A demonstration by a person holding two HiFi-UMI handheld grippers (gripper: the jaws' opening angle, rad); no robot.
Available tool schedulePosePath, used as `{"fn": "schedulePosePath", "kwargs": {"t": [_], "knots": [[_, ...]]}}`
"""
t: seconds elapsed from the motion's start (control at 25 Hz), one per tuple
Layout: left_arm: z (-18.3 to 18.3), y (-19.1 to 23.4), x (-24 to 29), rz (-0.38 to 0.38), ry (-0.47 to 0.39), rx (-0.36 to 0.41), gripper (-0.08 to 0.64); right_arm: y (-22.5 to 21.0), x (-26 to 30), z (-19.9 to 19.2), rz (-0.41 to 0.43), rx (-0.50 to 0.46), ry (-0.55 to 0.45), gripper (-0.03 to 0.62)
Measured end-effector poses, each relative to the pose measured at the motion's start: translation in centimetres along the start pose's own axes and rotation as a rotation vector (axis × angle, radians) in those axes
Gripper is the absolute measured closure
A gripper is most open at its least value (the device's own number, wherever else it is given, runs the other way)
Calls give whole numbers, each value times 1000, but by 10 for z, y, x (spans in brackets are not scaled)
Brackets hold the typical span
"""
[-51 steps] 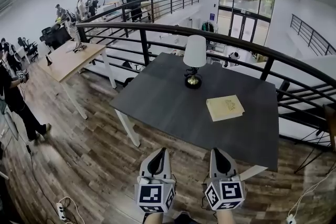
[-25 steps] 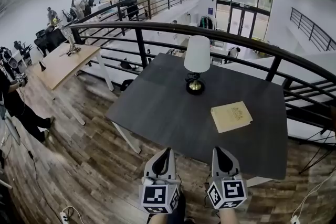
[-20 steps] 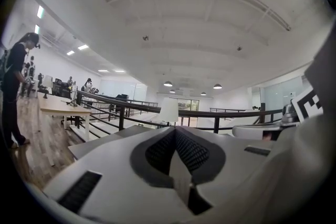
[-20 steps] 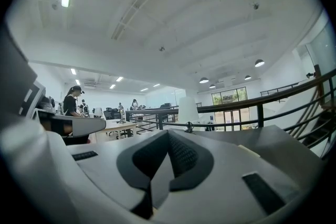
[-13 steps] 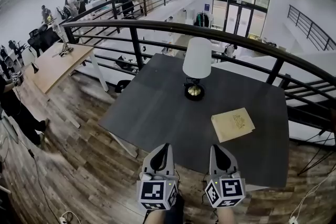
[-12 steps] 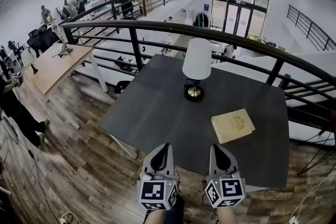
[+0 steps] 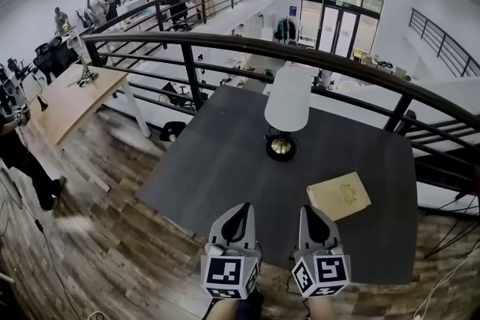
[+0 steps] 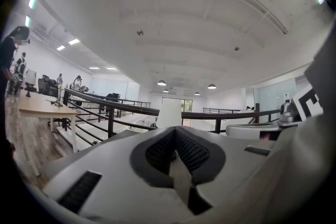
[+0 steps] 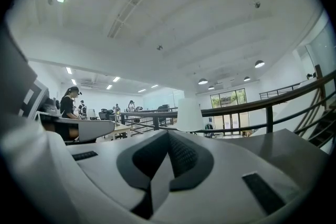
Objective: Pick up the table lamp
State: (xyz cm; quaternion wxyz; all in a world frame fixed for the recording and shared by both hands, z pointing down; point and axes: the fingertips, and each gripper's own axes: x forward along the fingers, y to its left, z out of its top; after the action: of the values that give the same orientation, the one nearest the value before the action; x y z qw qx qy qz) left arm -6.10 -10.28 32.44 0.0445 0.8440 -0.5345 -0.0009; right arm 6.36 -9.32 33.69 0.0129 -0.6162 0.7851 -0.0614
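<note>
The lamp (image 7: 288,103) stands upright on the far half of the dark desk (image 7: 217,161), at about 12 o'clock from both tools and well apart from them. Its white shade (image 7: 289,94) sits over a round brass-coloured base (image 7: 281,148). A tan book (image 7: 339,195) lies flat at about 4 o'clock from the base, nearer the right side.

The left tool (image 7: 243,207) and the right tool (image 7: 308,210) hover side by side over the desk's near edge. Both are pointed level at the lamp with their jaws fully closed and nothing between them. Each tool's own view shows the shade straight ahead, beyond the tips.

The reach is probably only at its start, and the main risk is arriving with closed jaws: they would shove the lamp instead of gripping it. It looks tall and top-heavy on a small foot, so a nudge high on the shade could tip it toward the railing (image 7: 225,49) at 12 o'clock. A pinch on the shade itself might dent it or slip, so the thin stem under it looks the safer hold. No cord can be made out, but one could snag a lift.
</note>
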Motion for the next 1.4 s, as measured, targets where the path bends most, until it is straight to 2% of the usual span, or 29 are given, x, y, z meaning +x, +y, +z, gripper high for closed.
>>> {"fn": "schedulePosePath", "kwargs": {"t": [0.52, 0.84, 1.4], "knots": [[-13, 45, 47, -3, 28, -18, 552, -6, 60, -14, -29, 16, 23, 598], [-22, 49, 57, -14, 43, -49, 552, -4, 71, -21, -30, 2, 49, 598], [-22, 52, 94, 5, 63, -45, 552, -20, 110, -13, 0, 2, 60, 598]]}}
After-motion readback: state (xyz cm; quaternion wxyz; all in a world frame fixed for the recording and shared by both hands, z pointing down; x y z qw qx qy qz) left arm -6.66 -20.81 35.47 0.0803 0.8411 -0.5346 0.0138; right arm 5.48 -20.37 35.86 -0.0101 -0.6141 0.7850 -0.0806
